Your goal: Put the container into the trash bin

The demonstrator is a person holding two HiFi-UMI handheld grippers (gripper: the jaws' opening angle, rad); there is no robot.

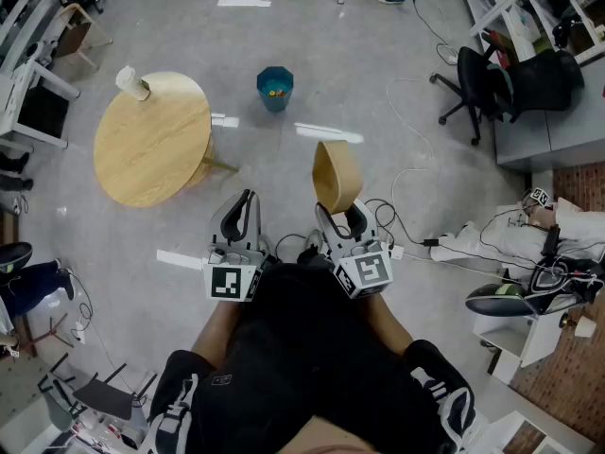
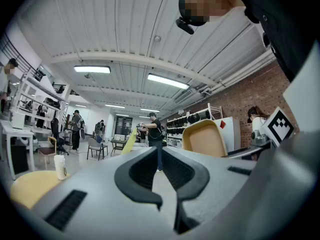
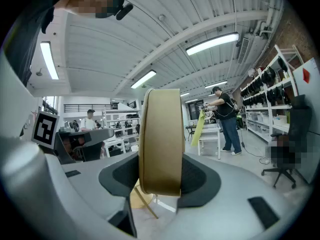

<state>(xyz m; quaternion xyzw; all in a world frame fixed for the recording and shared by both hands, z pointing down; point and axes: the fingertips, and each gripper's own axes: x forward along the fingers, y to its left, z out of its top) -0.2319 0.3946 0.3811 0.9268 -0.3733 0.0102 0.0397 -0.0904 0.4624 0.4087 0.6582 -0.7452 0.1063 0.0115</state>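
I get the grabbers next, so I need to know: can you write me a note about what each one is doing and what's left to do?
Left gripper: jaws apart, nothing between them.
Right gripper: shut on the tan container, which stands on edge.
Trash bin: on the floor ahead, near the round table, well apart from the container.
Done: container is in the grip.
Left: carry it to the bin and let go over it.
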